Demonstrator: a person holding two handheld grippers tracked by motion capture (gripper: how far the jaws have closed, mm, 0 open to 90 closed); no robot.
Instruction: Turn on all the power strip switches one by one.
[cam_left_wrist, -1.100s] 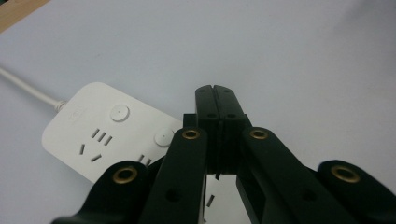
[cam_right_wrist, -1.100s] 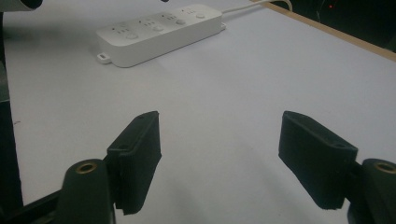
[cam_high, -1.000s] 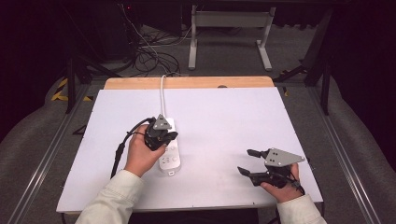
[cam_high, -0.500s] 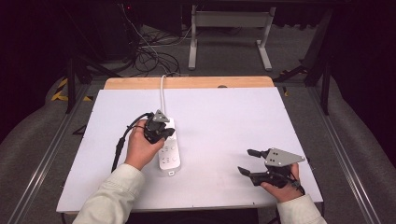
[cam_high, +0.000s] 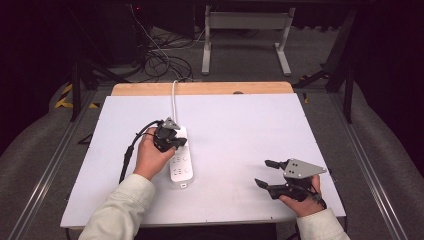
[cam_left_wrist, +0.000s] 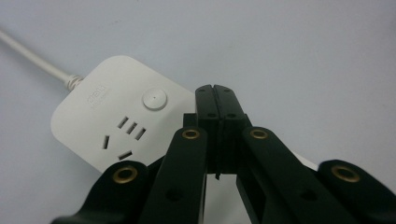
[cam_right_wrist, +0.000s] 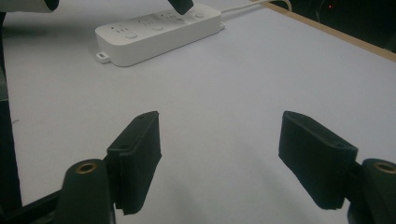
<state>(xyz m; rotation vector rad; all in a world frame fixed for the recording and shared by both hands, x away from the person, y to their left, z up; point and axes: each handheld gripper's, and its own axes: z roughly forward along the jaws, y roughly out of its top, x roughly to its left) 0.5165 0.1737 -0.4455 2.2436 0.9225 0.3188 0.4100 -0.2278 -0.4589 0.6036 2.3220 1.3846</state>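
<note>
The left gripper (cam_left_wrist: 215, 91), jaws pressed together and empty, hovers over the power strip (cam_high: 180, 161) just short of its round switch button (cam_left_wrist: 154, 99), likely to press it next; the right gripper (cam_high: 270, 175) rests near-right, jaws apart.

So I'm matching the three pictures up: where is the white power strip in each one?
High view: power strip left of centre, under the left gripper.
Left gripper view: its cable end at left, behind the shut jaws.
Right gripper view: top left.
Shared landmark: its white cable.
</note>
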